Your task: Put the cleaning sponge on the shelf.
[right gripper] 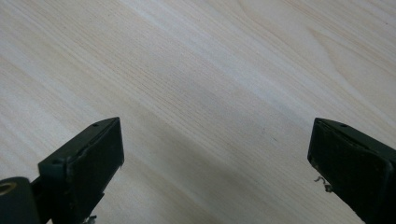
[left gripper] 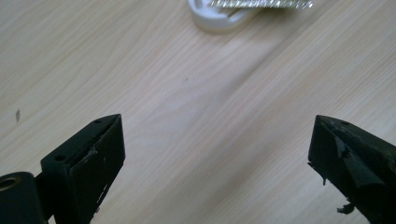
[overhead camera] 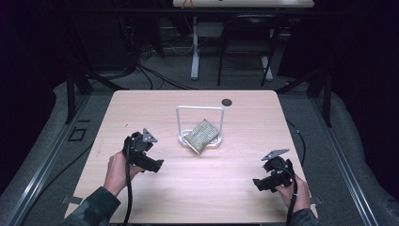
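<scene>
Two grippers sit low in the high view, and neither has anything in it. The left gripper (overhead camera: 157, 165), at lower left of centre, points toward the middle of the table (overhead camera: 141, 108); in the left gripper view its jaws stand wide apart over bare wood, with nothing between them. The right gripper (overhead camera: 256, 182), at lower right, is likewise spread wide and empty, and the right gripper view looks along it onto plain wood grain.

At the centre of the high view stands a white wire rack (overhead camera: 200, 109), a thin upright frame rising from an oval base. Leaning in it, tilted with one corner low toward the bottom of the frame, is a metallic scouring pad (overhead camera: 201, 135). The pad rests on the base and seems to lean against the frame, though the picture is too coarse to be sure where it touches. At the top edge of the left gripper view, the white base (left gripper: 219, 21) and a strip of the pad (left gripper: 261, 3) show just beyond the open jaws.

Judging by how things lie, the pad already sits in its rack and both tools are clear of it, well apart from each other. If seating the pad was the job, little seems left except perhaps straightening it; if lifting it out is the job, the grasp is not yet made.
</scene>
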Motion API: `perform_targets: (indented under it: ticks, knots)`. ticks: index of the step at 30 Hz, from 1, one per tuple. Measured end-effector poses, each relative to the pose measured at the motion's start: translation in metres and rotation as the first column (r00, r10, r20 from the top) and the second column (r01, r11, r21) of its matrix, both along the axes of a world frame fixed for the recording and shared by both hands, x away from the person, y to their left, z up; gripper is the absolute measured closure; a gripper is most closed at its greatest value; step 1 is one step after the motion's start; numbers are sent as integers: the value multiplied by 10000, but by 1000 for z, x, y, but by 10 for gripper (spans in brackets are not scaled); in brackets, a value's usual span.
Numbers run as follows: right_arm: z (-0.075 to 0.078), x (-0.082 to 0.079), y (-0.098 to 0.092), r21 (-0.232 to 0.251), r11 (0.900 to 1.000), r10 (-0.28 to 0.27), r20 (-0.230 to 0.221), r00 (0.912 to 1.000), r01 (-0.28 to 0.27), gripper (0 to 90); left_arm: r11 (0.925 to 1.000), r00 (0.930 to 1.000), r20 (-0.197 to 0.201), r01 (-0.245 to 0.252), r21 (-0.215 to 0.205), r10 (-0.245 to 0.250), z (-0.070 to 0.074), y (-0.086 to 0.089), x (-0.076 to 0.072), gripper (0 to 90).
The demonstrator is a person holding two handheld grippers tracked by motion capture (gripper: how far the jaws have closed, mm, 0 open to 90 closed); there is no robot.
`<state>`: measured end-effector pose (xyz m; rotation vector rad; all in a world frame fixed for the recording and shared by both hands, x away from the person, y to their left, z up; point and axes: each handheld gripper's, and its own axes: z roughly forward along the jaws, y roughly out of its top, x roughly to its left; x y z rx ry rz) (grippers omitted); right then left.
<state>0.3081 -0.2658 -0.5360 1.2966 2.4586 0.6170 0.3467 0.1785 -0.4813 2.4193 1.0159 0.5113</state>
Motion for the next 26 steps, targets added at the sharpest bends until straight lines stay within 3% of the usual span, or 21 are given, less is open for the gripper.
perform_targets:
  ticks: [5,9,17,22,26]
  knots:
    - [0,0,0,-1,10000,-1,-23,10000,1,31,9987,9982,-317,-505,-25,503,-11,23,-10,3]
    - [-1,0,1,-3,10000,24,-1,10000,-24,31,9975,9943,-793,-702,101,707,-26,41,-16,0]
    - [-2,1,1,-128,9999,80,-46,10000,-80,32,9935,9857,-1273,-1066,392,1108,-48,60,-21,0]
    - [-3,1,1,-80,9999,79,-1,10000,-79,33,9910,9793,-1579,-1182,634,1269,-60,66,-18,0]
    - [-3,1,0,-119,9999,102,-50,9999,-103,33,9899,9762,-1681,-1289,584,1370,-64,70,-14,0]
